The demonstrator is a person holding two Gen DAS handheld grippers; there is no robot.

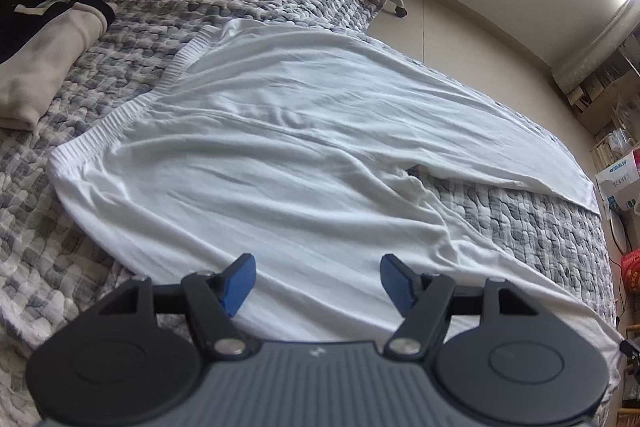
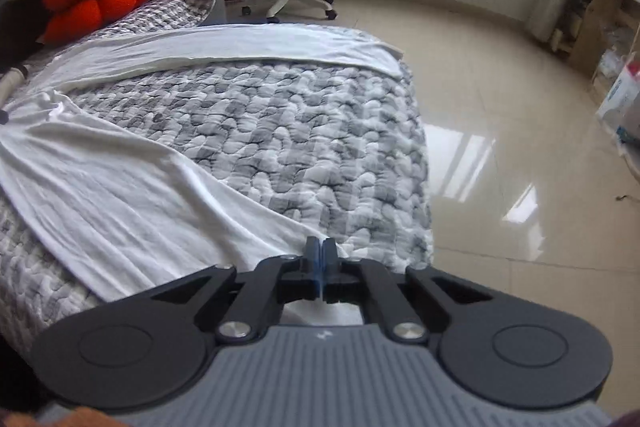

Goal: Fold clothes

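White trousers (image 1: 280, 131) lie spread on the quilted bed (image 1: 100, 75), waistband to the far left, two legs reaching right toward the bed's edge. Left tongs (image 1: 318, 281) hover over the near leg, jaws wide apart and holding nothing. Right tongs (image 2: 321, 259) are closed at that leg's cuff; whether cloth is pinched, I cannot tell.
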